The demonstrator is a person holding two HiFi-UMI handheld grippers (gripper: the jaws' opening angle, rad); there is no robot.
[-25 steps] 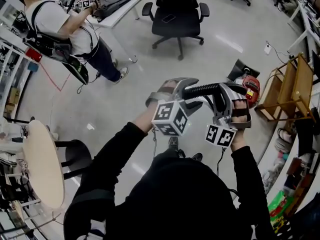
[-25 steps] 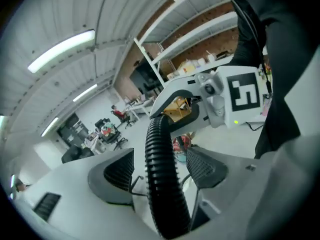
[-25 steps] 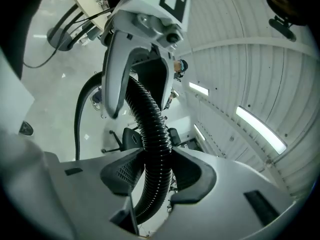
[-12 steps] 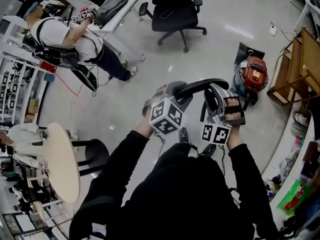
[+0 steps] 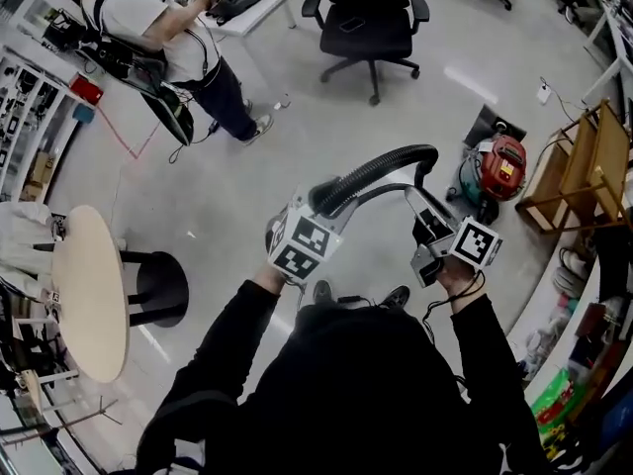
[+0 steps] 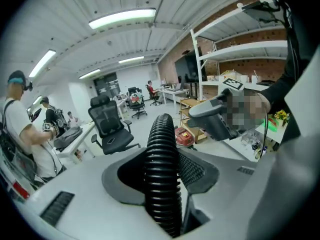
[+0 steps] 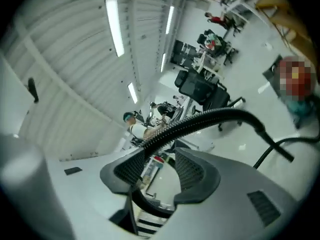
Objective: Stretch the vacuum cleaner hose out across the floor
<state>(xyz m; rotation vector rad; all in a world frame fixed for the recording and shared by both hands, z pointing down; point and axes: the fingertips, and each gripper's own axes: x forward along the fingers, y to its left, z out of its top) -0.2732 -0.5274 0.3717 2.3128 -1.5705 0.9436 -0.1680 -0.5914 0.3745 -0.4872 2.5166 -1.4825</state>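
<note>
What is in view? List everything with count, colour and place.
hose: one, black, rising from the left gripper
vacuum cleaner: one, red, on the floor at right
office chairs: at least two, black, top of the head view
round table: one, beige, left
stool: one, black, beside the table
wooden rack: one, brown, right edge
other person: one, white shirt, top left
sleeves: two, black, bottom
left gripper: one, grey, jaws just closed on the hose
right gripper: one, grey, jaws apart

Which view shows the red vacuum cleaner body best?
Head view: the vacuum cleaner shows nearly whole, from above. Left gripper view catches it small, partly behind the hose; right gripper view has it blurred over.
</note>
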